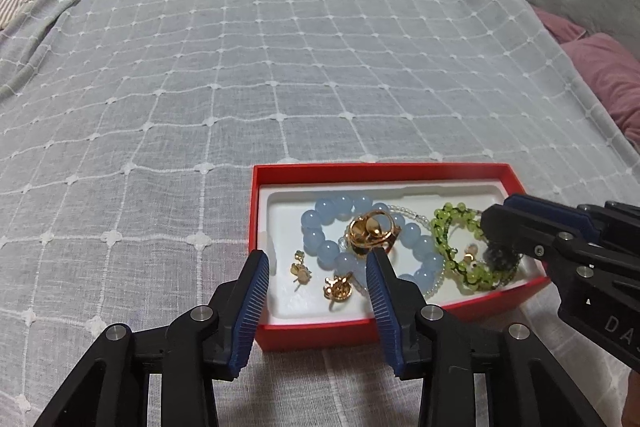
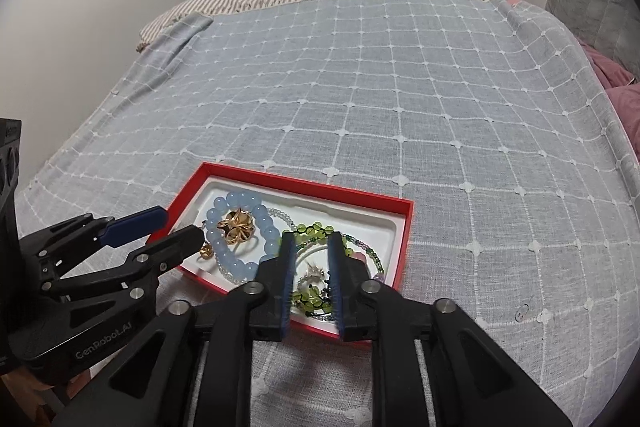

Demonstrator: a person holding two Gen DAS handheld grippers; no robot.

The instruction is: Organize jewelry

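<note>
Red box (image 1: pixel 320 335) near the bed's (image 1: pixel 280 67) front edge, blue bead bracelet (image 1: pixel 316 239), gold ring (image 1: pixel 370 233), green bracelet (image 1: pixel 448 223) inside, left gripper (image 1: pixel 318 259) parted over gold earrings (image 1: pixel 338 287), gripping nothing, right gripper (image 2: pixel 312 239) slightly parted above the green bracelet, empty.

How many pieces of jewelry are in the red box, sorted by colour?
Blue: 1, the blue bead bracelet
Green: 1, the green bead bracelet
Gold: 3, the gold flower ring and two gold earrings
Total: 5 clearly countable; thinner strands are partly hidden.
</note>
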